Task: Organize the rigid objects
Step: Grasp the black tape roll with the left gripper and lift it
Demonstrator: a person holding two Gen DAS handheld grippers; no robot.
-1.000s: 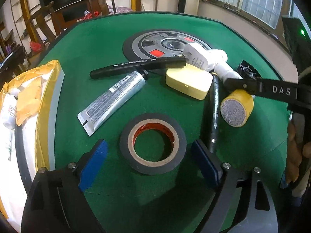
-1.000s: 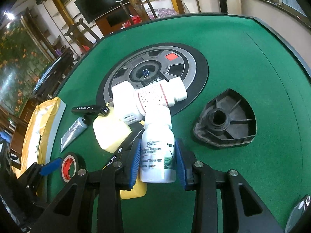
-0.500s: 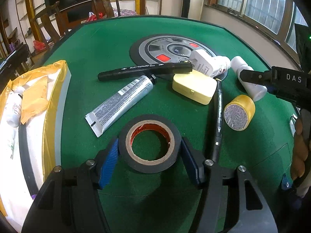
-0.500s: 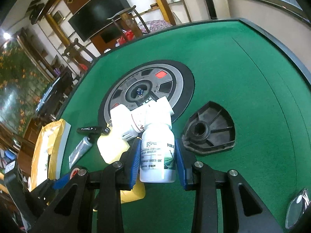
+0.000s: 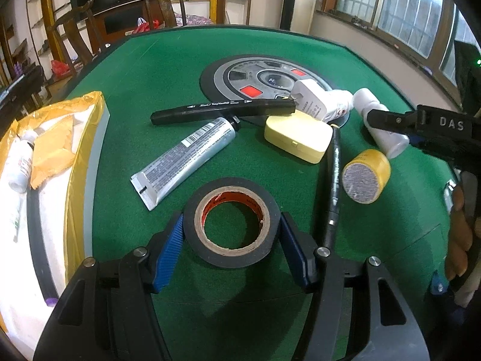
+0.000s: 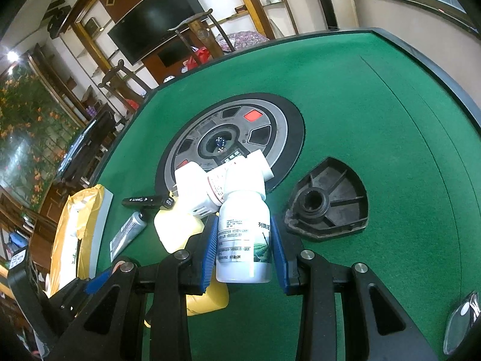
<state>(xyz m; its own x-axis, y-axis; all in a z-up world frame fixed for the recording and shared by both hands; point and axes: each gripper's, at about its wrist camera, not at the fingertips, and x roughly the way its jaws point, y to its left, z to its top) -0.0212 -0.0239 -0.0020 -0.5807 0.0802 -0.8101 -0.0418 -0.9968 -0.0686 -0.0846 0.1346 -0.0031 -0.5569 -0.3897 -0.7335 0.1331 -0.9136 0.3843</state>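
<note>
Black tape roll point(image 5: 231, 222) lies flat on the green table point(image 5: 156, 69), right between the blue pads of the left gripper point(image 5: 231, 251); both pads point(image 5: 168, 249) sit against its outer rim, so the jaws stand fairly wide and closed on the roll. That gripper tilts steeply down toward the felt. To its far left a yellow-edged bag point(image 5: 75, 156) holds a small white bottle point(image 5: 19, 162). Just beyond the roll lies a silver tube point(image 5: 186, 158), with a black marker point(image 5: 222, 109) past it, then a cream case point(image 5: 296, 140), a second black pen point(image 5: 334, 180) running toward the camera, and a yellow cylinder point(image 5: 365, 176) on its side. A white plug point(image 5: 309, 102) and a white labelled bottle point(image 5: 338, 108) rest at the rim of the grey disc point(image 5: 264, 78) set in the table's centre. Further right, the right gripper point(image 6: 244, 246) also points down at a slant and is narrowly closed on a white bottle point(image 6: 244, 237), its pads pressing on both sides of the printed label; from the left wrist view the bottle point(image 5: 378, 126) is raised, cap pointing away, and fingers point(image 5: 460, 225) of the person's right hand show at the edge. Right of the bottle, well clear of the gripper, a black fan-shaped plastic part point(image 6: 327, 201) lies on the felt.
</note>
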